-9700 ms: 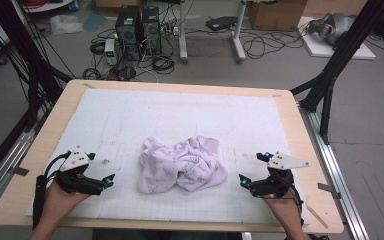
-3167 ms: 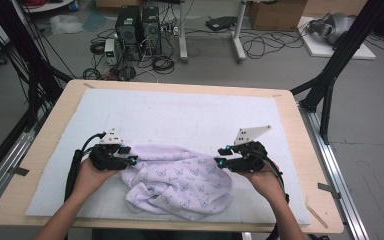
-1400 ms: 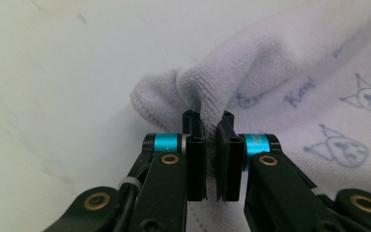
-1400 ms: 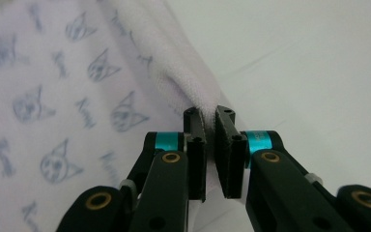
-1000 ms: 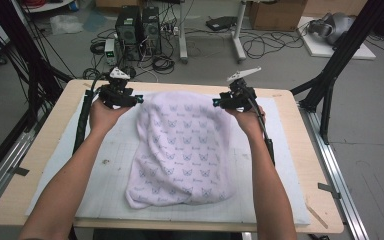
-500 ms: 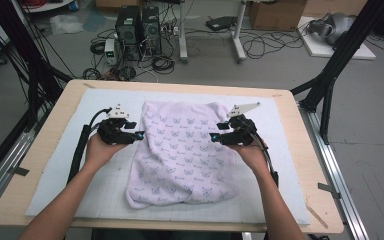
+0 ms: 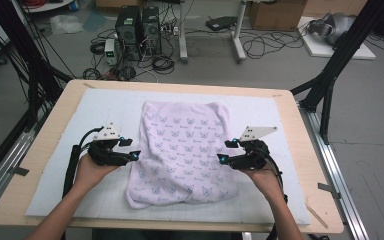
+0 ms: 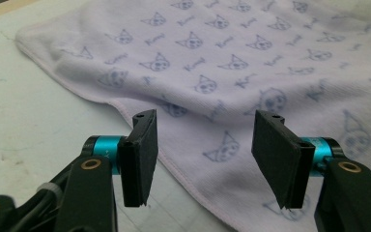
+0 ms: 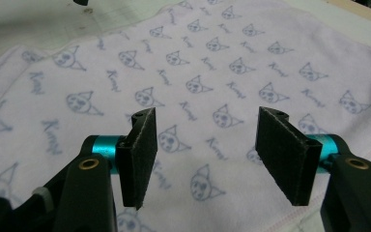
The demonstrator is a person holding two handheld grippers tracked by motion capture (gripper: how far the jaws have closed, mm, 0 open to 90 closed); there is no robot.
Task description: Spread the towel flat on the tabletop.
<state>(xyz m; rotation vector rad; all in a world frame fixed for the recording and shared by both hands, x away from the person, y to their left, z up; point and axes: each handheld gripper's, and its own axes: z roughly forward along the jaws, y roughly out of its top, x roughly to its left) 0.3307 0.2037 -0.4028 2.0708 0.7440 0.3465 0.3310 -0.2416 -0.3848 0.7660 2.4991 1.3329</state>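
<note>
A pale lilac towel (image 7: pixel 184 150) with a small cat print lies spread on the white mat, its far edge flat and its near edge slightly bunched. My left gripper (image 7: pixel 134 155) hovers at the towel's left edge, with the hem (image 8: pixel 140 121) running under its open jaws. My right gripper (image 7: pixel 223 159) hovers at the towel's right side, over the printed cloth (image 9: pixel 198 87). In the left gripper view (image 8: pixel 203 159) and the right gripper view (image 9: pixel 205 159), both pairs of jaws have just been opening. Nothing is pinched between the pads.
The white mat (image 7: pixel 85 115) covers most of the wooden table (image 7: pixel 310 150). Black frame legs (image 7: pixel 330 75) stand at the table's far corners. Computer towers (image 7: pixel 137 25) and cables sit on the floor beyond.
Both hands have come back from the towel's far corners toward the near side and sunk lower. The towel has been let go and now lies flat.
</note>
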